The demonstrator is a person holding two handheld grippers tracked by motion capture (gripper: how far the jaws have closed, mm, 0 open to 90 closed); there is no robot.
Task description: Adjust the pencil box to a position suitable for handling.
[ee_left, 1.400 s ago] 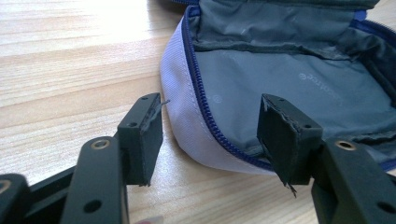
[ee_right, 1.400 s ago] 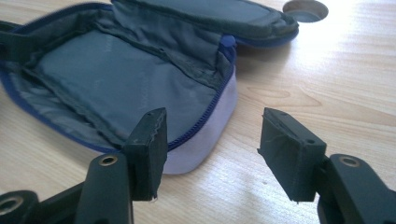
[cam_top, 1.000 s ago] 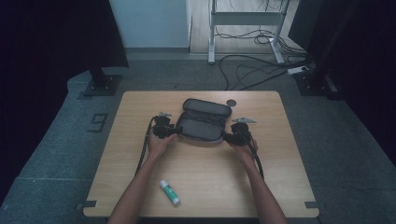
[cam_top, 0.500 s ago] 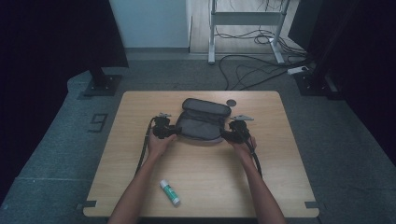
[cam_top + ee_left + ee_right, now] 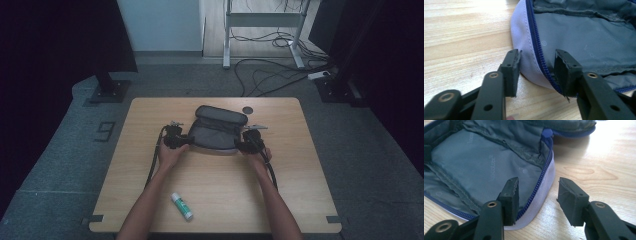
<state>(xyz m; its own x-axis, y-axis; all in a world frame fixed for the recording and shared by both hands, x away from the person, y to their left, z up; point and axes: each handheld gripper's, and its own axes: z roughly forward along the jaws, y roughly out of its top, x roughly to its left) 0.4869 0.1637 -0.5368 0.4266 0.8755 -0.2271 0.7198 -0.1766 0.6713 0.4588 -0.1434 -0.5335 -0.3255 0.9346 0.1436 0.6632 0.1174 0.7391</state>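
Surface: light wooden table [image 5: 300, 180], rounded corners.
Far-centre: open grey pouch [image 5: 216, 131] with blue zip, lid propped back.
Far edge, right of pouch: small dark disc [image 5: 248, 110].
Near edge, left of centre: glue stick [image 5: 181, 206], lying flat.

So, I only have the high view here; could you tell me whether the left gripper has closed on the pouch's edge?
Observer: No, the left gripper is open, its jaws straddling the pouch rim and blue zipper.
Operator: And the right one, please?
Observer: The right gripper is open too, one jaw inside the pouch, one outside over the table.
Operator: Is anything inside?
Observer: The visible grey lining looks bare.
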